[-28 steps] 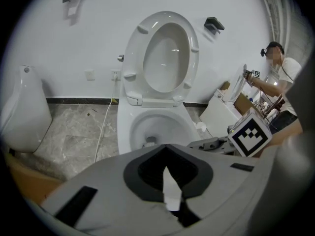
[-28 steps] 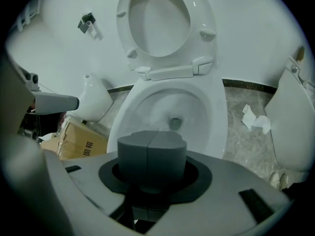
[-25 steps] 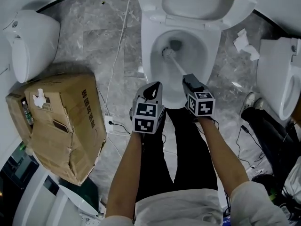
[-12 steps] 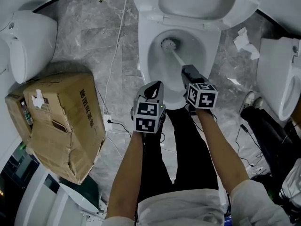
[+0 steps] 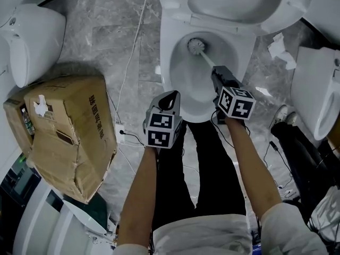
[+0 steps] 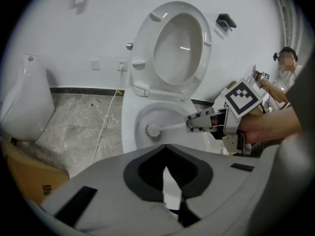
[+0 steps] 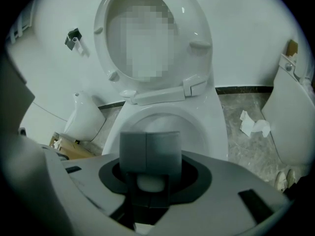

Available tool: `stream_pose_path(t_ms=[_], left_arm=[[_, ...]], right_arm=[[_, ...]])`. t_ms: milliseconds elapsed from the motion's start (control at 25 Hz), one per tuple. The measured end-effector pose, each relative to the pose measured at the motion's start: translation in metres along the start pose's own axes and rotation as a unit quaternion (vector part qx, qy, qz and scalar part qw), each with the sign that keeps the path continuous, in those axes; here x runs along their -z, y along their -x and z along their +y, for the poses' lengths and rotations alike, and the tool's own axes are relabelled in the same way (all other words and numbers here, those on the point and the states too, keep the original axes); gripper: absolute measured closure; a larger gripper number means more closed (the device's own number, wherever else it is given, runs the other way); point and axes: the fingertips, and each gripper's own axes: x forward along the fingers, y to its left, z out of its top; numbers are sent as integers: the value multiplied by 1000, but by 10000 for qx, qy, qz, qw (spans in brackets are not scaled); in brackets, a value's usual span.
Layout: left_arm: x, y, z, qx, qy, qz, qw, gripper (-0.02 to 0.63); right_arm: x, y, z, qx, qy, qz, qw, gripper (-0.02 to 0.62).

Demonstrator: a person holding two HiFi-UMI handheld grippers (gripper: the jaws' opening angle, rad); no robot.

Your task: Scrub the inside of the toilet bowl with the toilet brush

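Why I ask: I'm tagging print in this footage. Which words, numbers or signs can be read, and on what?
Cardboard box: one row of dark printed characters on top, too blurred to read.
Marker cubes on left tongs and right tongs: black-and-white square patterns, no words.
Toilet: no print visible.
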Motion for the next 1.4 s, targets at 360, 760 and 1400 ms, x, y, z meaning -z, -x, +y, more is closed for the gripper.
stream_pose_path(t_ms=[360,760,1400], left_arm=[[9,-7,3,-73,81,141,9998,580],[-7,-14,0,5,-17,31,10000,580],[13,-7,7,297,-353,216,9987,580]], right_arm=[[-23,-1,-15,332,264,-120,9990,414],[-36,6,-31,611,438,-209,9969,414],[-20,30,-40,1223,341,-285,9915,411]])
